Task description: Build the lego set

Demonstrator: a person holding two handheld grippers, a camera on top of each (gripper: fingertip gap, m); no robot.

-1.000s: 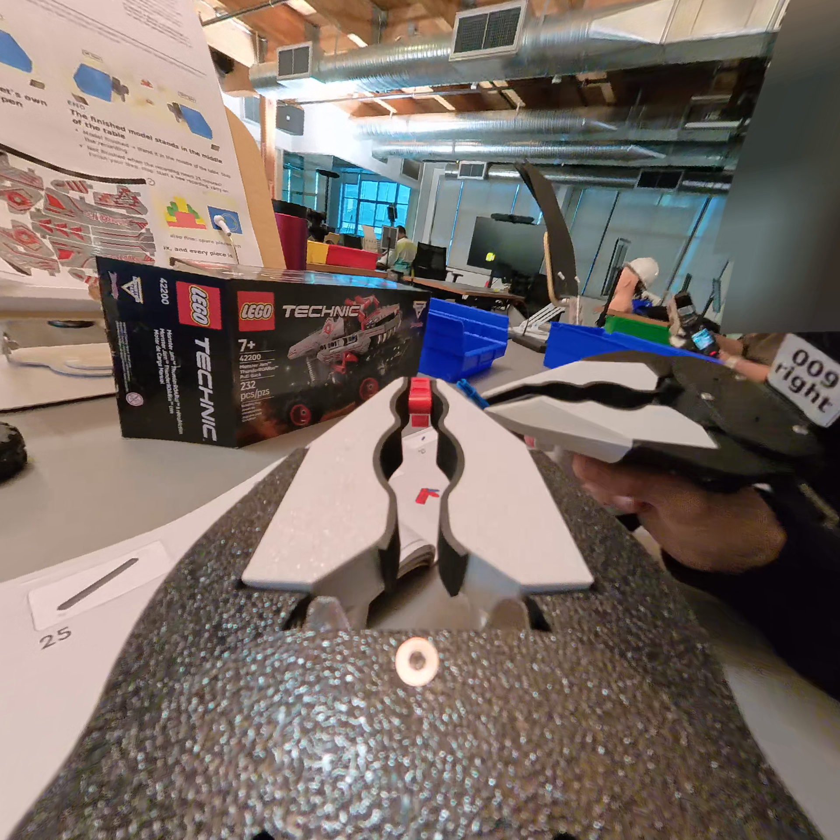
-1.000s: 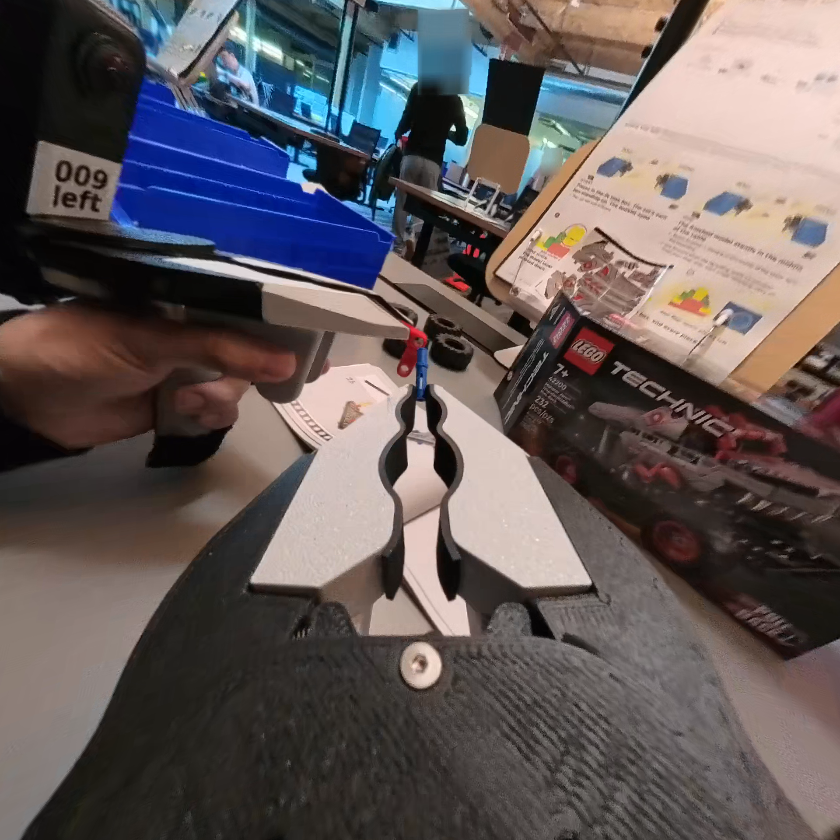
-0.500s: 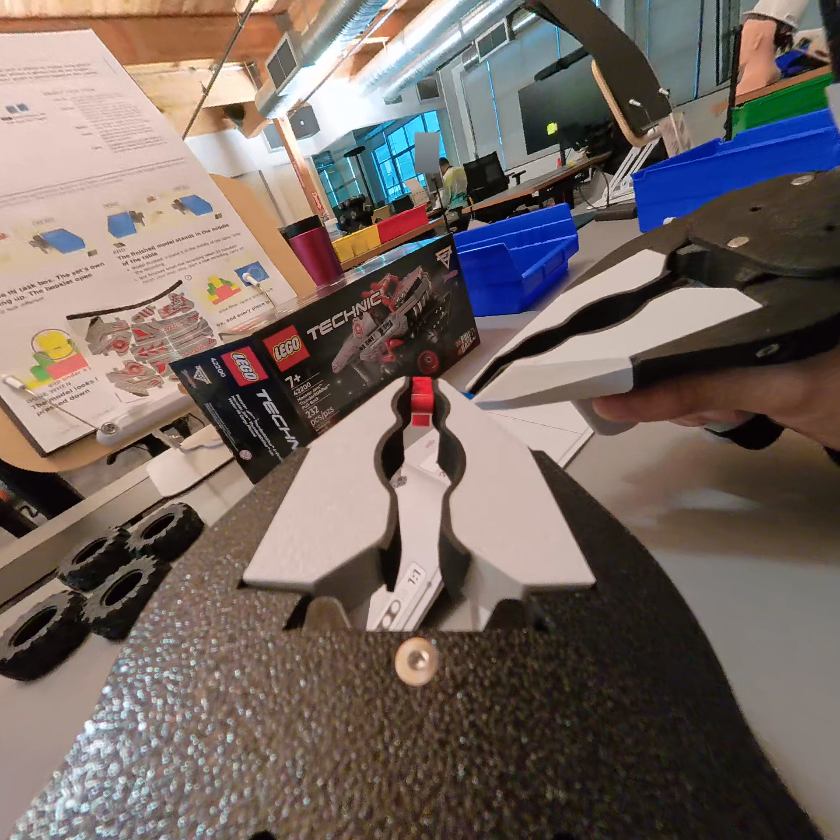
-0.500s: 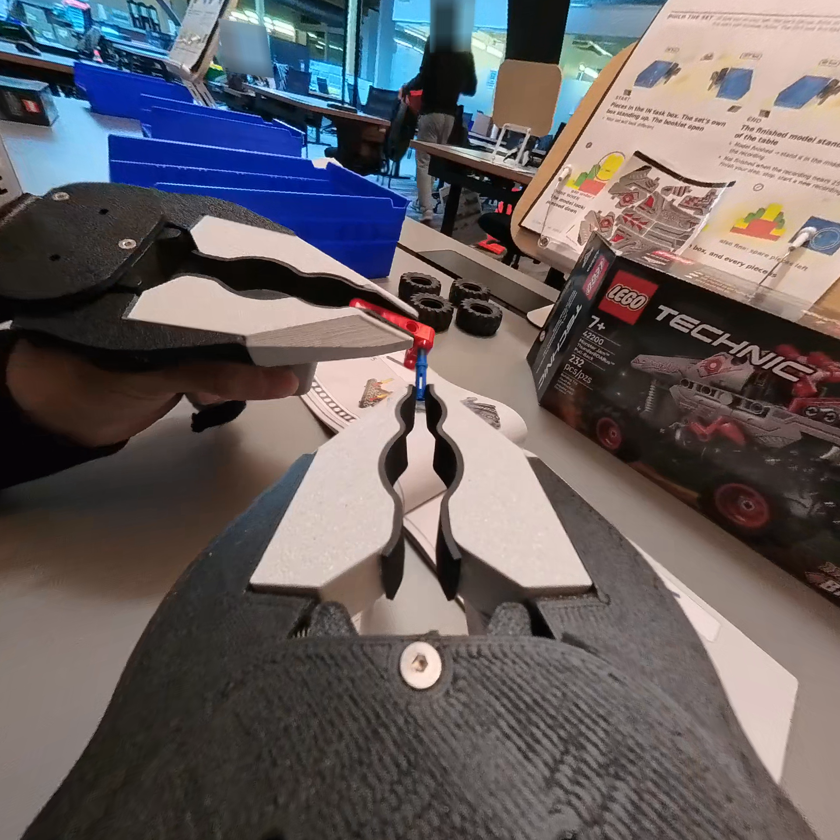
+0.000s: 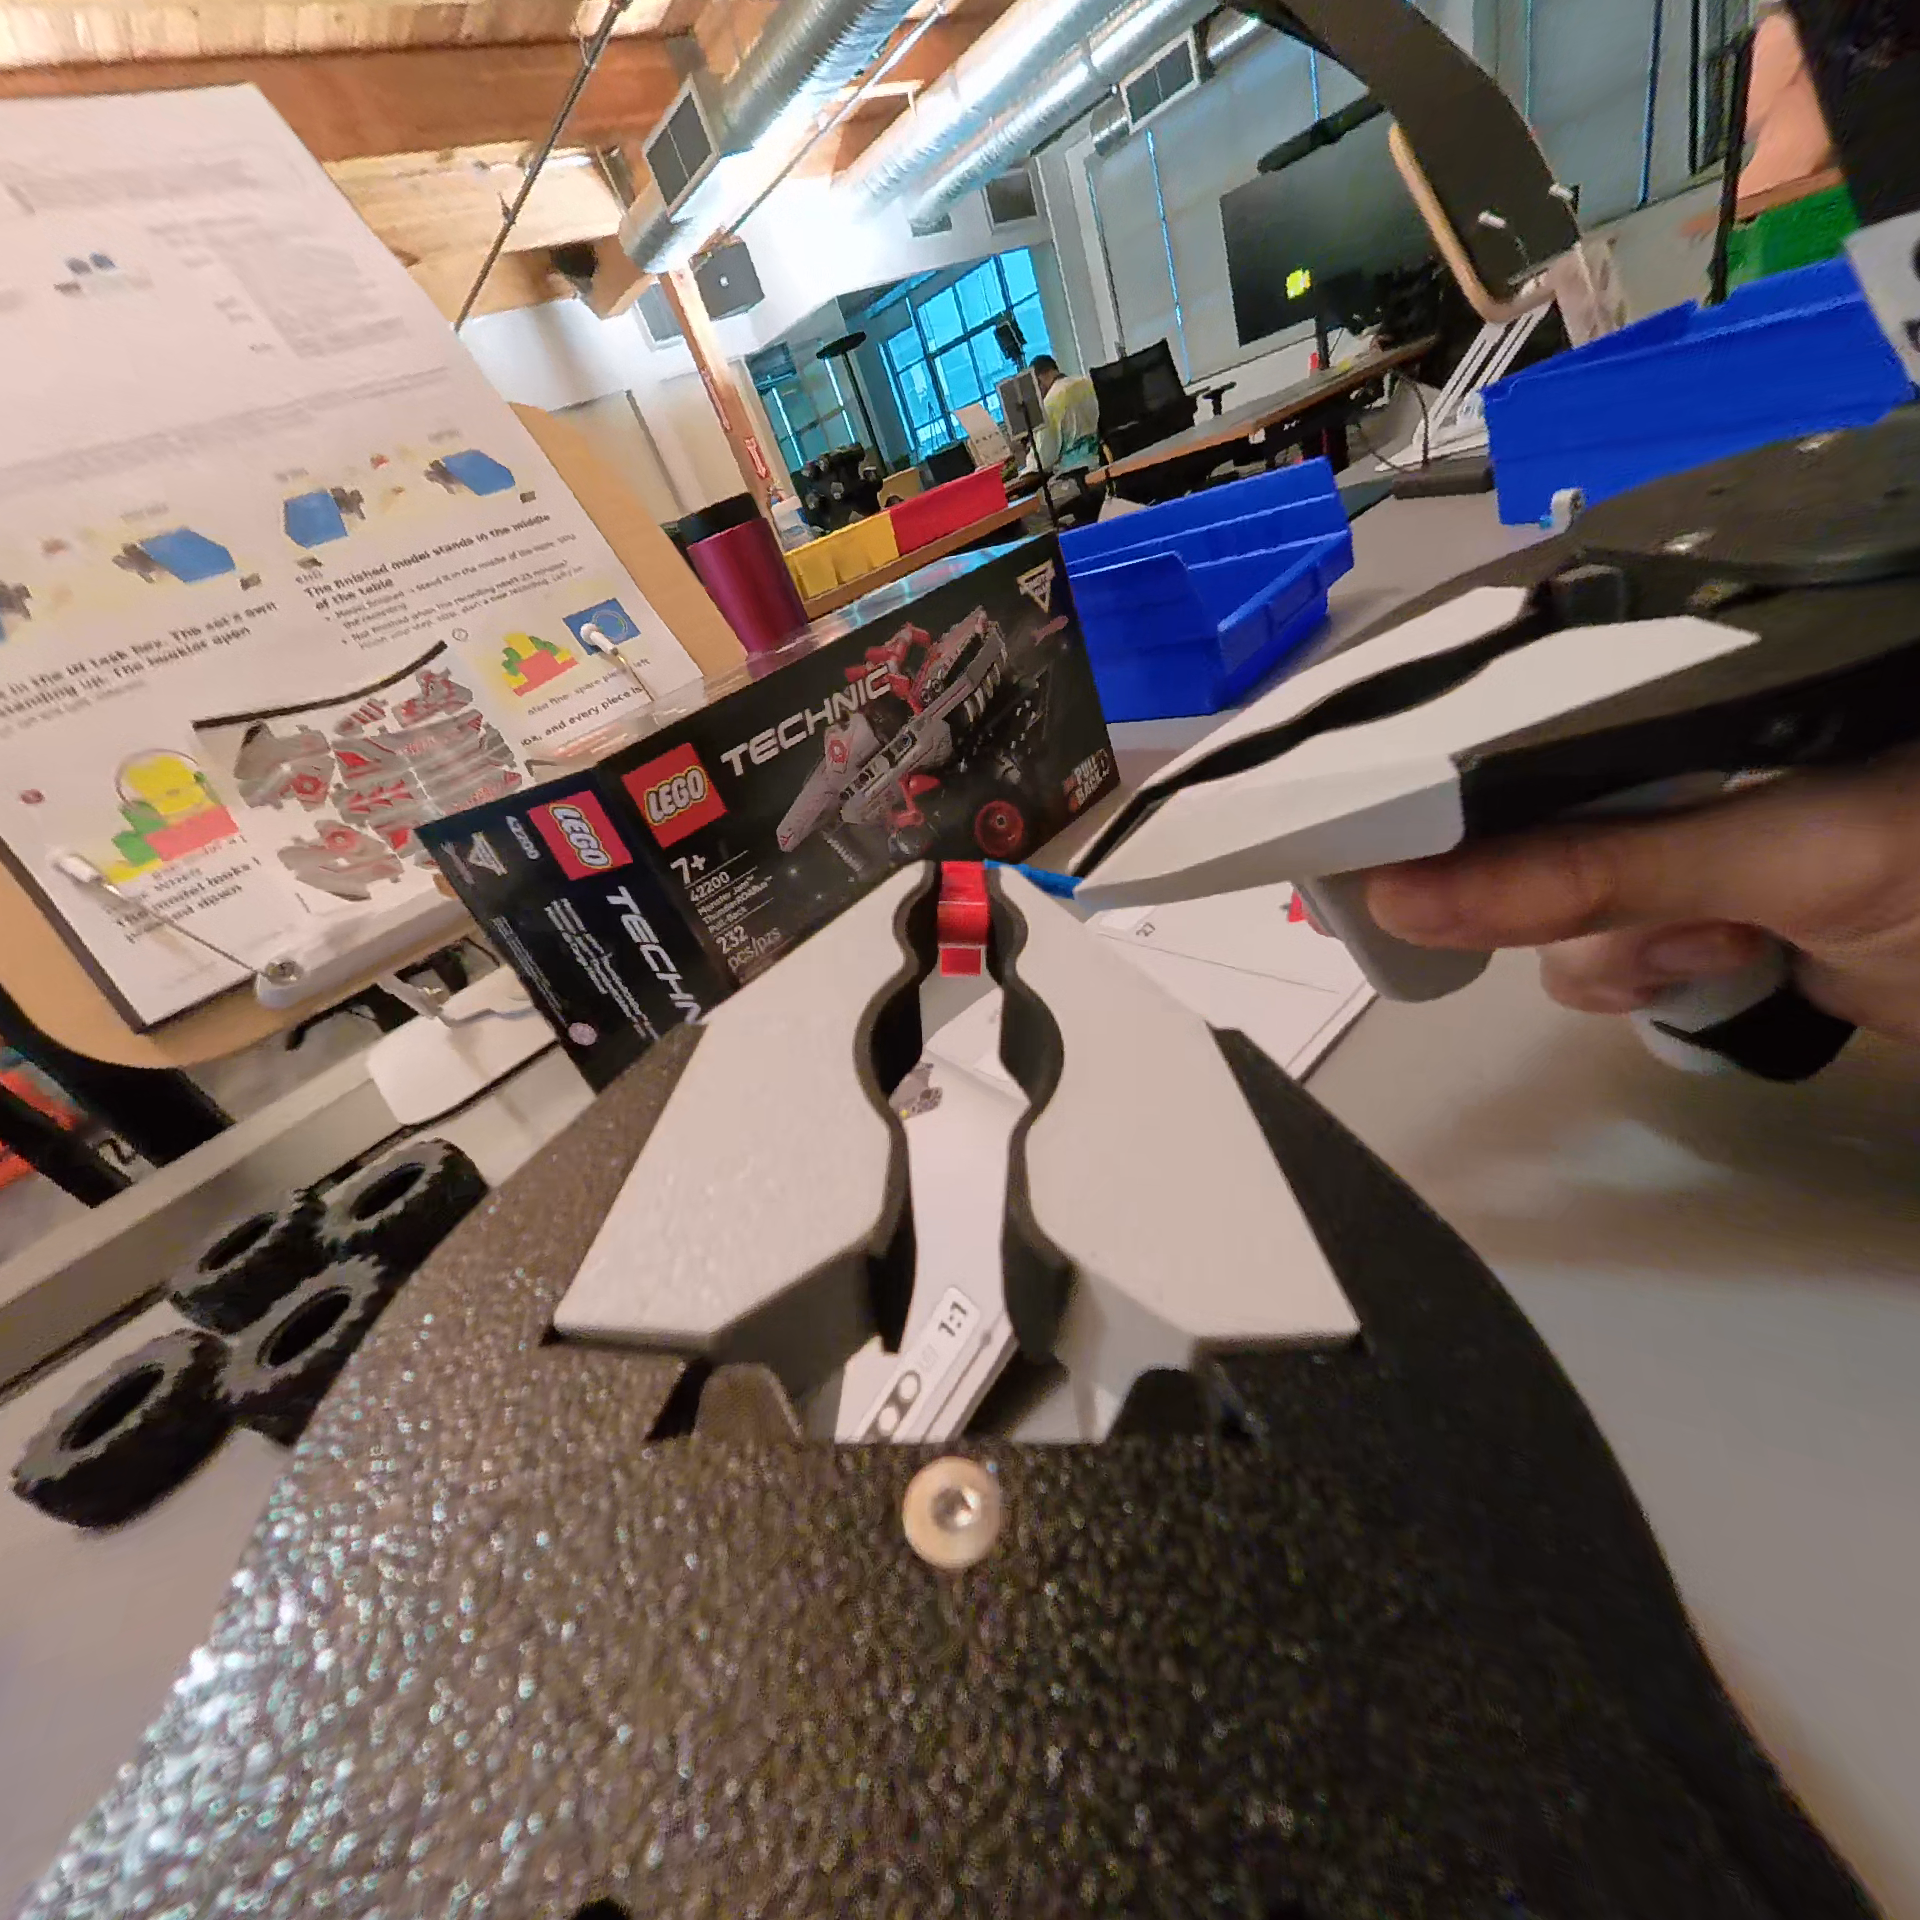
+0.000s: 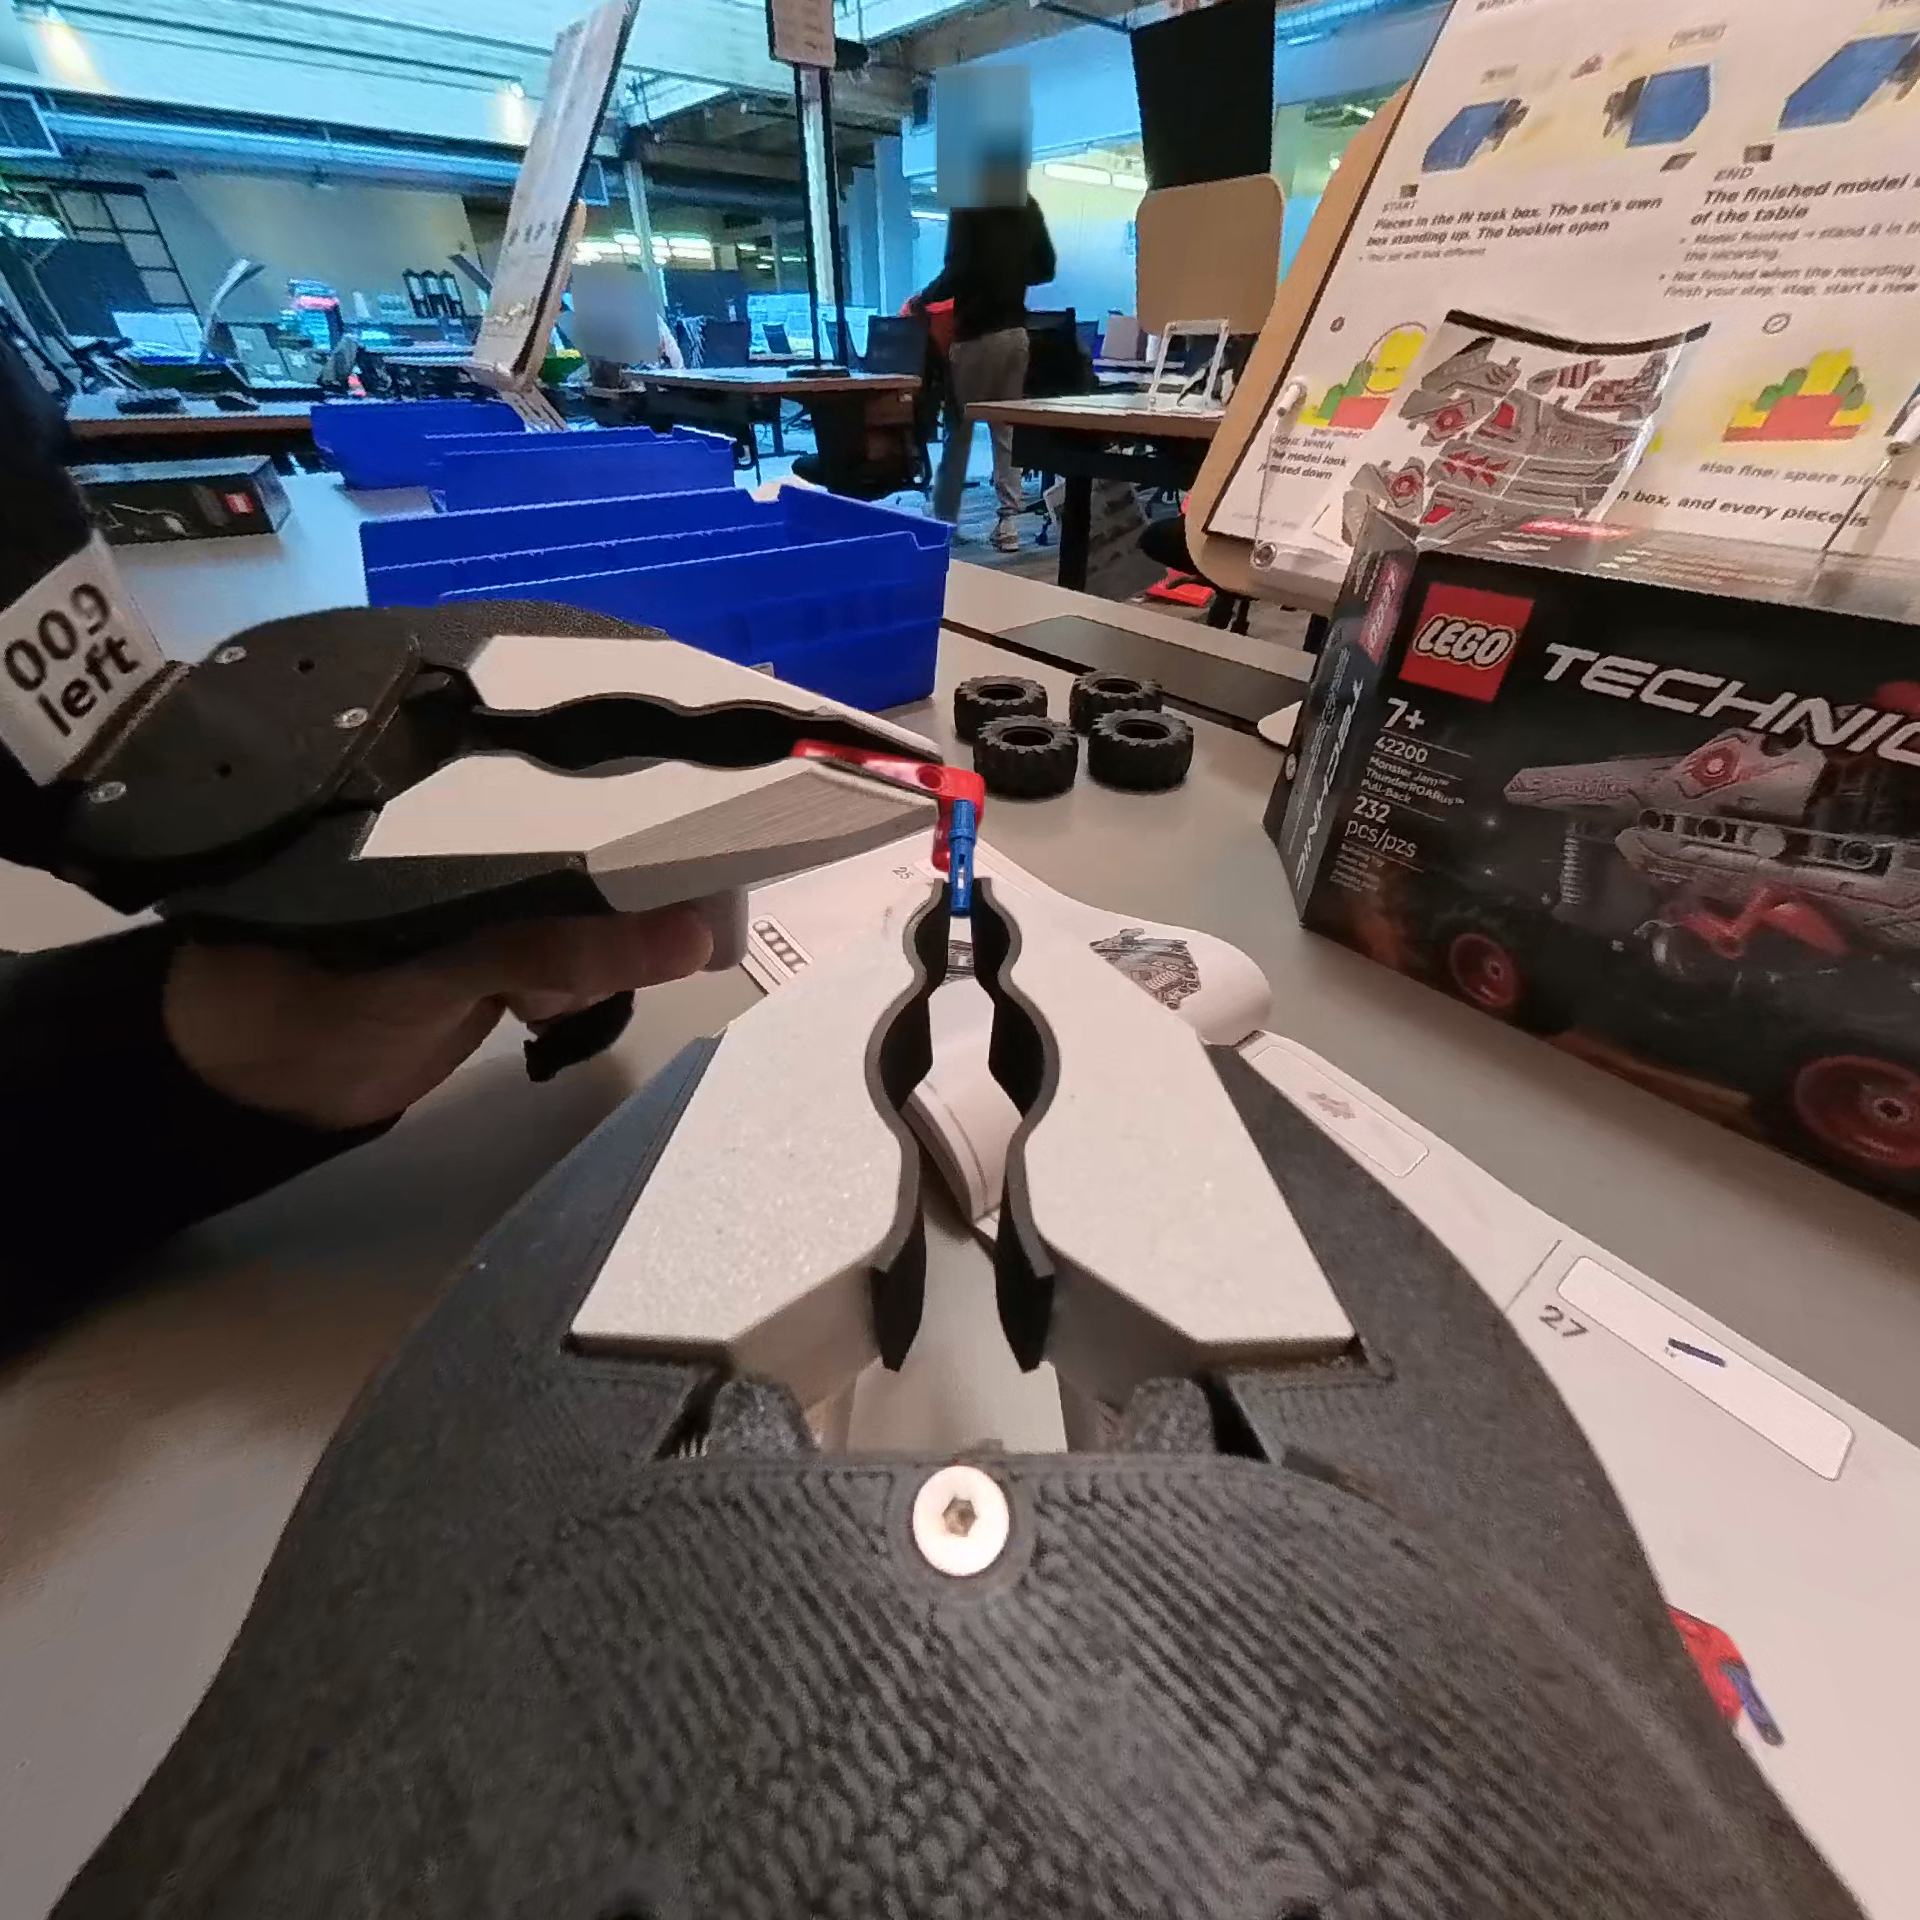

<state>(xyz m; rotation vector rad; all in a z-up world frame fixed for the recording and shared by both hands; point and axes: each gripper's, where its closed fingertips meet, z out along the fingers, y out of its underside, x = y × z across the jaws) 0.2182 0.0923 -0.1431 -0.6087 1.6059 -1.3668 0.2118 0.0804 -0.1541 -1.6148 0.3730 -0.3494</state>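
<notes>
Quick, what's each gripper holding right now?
Left gripper: closed on the red Lego beam.
Right gripper: closed on the blue pin.

Illumination: bright, even, from overhead fixtures and far windows (image 5: 940,358). Shadows on the table (image 6: 208,1475) stay soft. Wide-angle distortion bends edges. Tires (image 5: 260,1320) and frame corners appear blurred.

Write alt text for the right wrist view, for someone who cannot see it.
Two hand-held grippers meet above a grey table: the right gripper pinches a blue pin against the red piece clamped in the left gripper. Four black tyres, a toy set box and blue bins sit behind.
</notes>
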